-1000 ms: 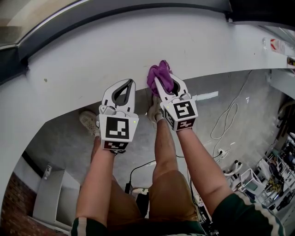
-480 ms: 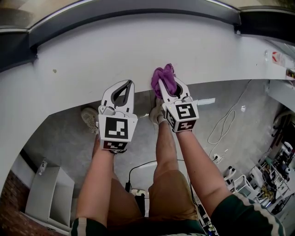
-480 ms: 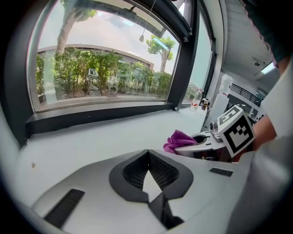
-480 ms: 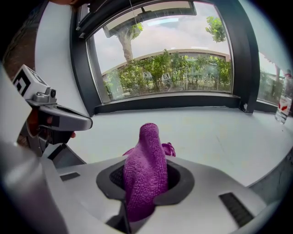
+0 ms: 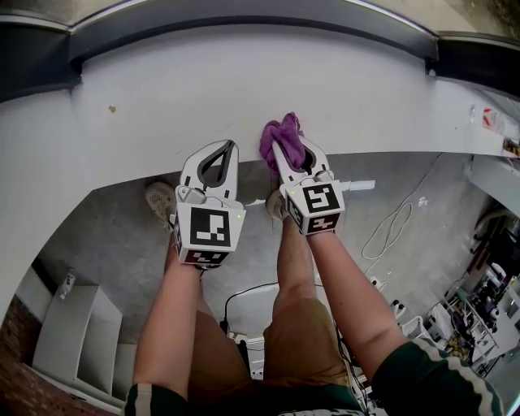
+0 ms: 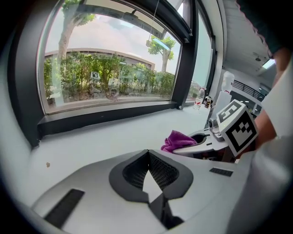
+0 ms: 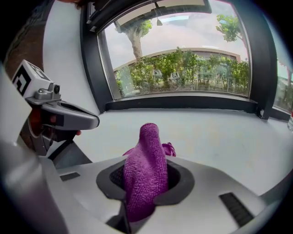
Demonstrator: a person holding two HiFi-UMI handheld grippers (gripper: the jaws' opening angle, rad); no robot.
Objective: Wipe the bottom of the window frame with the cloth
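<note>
A purple cloth point(image 5: 280, 135) sticks up bunched from my right gripper point(image 5: 281, 151), which is shut on it at the front edge of the wide white sill point(image 5: 203, 89). In the right gripper view the cloth point(image 7: 145, 167) fills the jaws and hides their tips. The dark bottom rail of the window frame point(image 5: 244, 20) runs along the far side of the sill, apart from the cloth; this window frame point(image 7: 183, 103) lies well beyond it. My left gripper point(image 5: 231, 146) is beside the right one, shut, tips touching with nothing between them point(image 6: 148, 151). The cloth point(image 6: 178, 139) shows to its right.
A small dark speck point(image 5: 111, 108) marks the sill to the left. Below the sill are the person's legs and shoes point(image 5: 161, 197), a white cable point(image 5: 390, 227) on the grey floor, a white shelf unit point(image 5: 77, 341) at lower left and clutter point(image 5: 479, 309) at lower right.
The head view has drifted, so the sill speck now sits further right and higher. Relative to it, both grippers stand slightly left and nearer the sill's front edge. Both grips are unchanged.
</note>
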